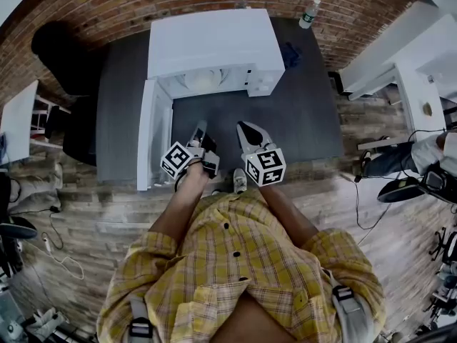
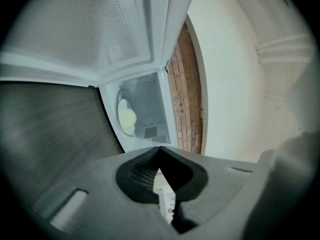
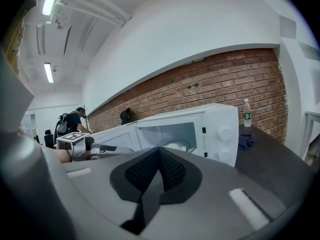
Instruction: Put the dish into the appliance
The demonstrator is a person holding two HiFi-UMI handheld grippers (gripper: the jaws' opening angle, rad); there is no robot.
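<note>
Jaws clenched on nothing on both sides: the left gripper [image 1: 199,134] hangs in front of the white microwave oven [image 1: 214,48], just beside its swung-open white door [image 1: 148,131], and the right gripper [image 1: 248,133] hangs in front of the oven's knob panel. The round white dish [image 1: 203,81] sits inside the oven. Right of the oven lie a crumpled blue cloth [image 1: 289,54] and a clear plastic bottle [image 1: 308,13]. The dark grey bench [image 1: 300,120] runs open from the oven's front to its near edge.
</note>
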